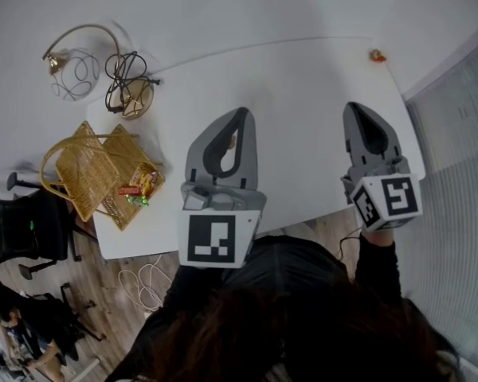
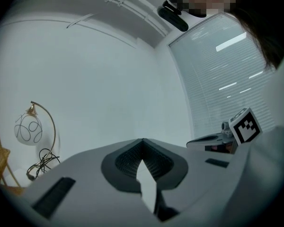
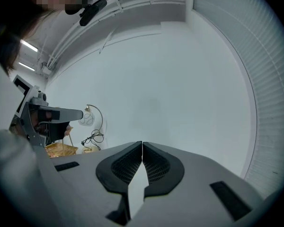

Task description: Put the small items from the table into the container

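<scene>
Head view looks steeply down on a white counter (image 1: pixel 303 118), nearly bare. A wicker basket (image 1: pixel 88 173) with a hoop handle sits at its left edge, and a few bright wrapped pieces (image 1: pixel 139 189) already lie in its near corner. Both grippers are held low over the near side, pointing away from the person. The left gripper (image 1: pixel 240 114) has its jaws pressed together with nothing between them, and its own view shows the tips meeting. The right gripper (image 1: pixel 356 108) is likewise closed tight and empty.

Beyond the basket stand a curved brass lamp with a wire globe (image 1: pixel 73 74) and a tangle of dark cable (image 1: pixel 126 74). The only loose piece I can see on the counter is a small orange thing (image 1: pixel 377 55) at the far right corner, well apart from the basket and too small to identify.

I'd say this is the pause between pickups, with one item left. The right gripper is nearer to it, so the next move calls for spreading its jaws, reaching to that corner, pinching gently, then carrying it across to the basket.
</scene>
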Tool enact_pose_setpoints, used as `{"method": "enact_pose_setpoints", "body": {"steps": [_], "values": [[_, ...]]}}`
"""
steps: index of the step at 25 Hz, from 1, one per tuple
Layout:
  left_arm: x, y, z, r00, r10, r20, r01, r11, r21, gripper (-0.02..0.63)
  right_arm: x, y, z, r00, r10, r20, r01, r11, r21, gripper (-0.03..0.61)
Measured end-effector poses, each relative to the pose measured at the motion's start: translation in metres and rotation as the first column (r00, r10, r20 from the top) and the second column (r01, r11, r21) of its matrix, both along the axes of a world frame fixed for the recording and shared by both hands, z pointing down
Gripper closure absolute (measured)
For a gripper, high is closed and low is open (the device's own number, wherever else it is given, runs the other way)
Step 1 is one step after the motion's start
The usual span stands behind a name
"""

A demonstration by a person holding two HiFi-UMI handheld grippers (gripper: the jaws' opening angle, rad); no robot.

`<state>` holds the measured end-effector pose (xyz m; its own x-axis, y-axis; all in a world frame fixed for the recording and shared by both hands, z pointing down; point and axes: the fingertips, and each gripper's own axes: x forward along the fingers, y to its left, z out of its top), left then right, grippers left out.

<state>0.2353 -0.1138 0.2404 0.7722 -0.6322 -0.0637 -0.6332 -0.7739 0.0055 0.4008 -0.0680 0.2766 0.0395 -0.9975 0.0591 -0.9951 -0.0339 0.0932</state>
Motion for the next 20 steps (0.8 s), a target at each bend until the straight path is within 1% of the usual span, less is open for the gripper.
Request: {"method": "enact_pose_setpoints", "body": {"steps": [4, 8, 13, 15, 20], "values": [[0.003, 0.004, 0.002, 0.999, 0.030, -0.015, -0.031, 0.999, -0.010, 0.612, -0.003, 0.010, 0.000, 1.000, 0.020, -0.007, -0.020, 1.000, -0.001, 0.552], [0.010, 0.008, 0.000, 0.999, 0.050, -0.015, -0.050, 0.999, -0.004, 0.611, 0.005, 0.016, -0.003, 0.999, 0.038, -0.030, -0.038, 0.999, 0.002, 0.552], [0.025, 0.007, 0.001, 0.999, 0.040, -0.003, -0.040, 0.999, 0.005, 0.611, 0.031, 0.014, -0.005, 0.998, 0.054, -0.014, -0.054, 0.998, 0.015, 0.552], [0.032, 0.003, -0.003, 1.000, 0.027, -0.011, -0.026, 1.000, 0.006, 0.611, 0.042, 0.009, -0.009, 0.999, 0.051, -0.017, -0.051, 0.998, 0.023, 0.552], [0.063, -0.002, -0.008, 1.000, 0.001, -0.021, 0.000, 1.000, 0.017, 0.612, 0.074, 0.001, -0.012, 0.999, 0.035, -0.015, -0.035, 0.999, 0.030, 0.552]]}}
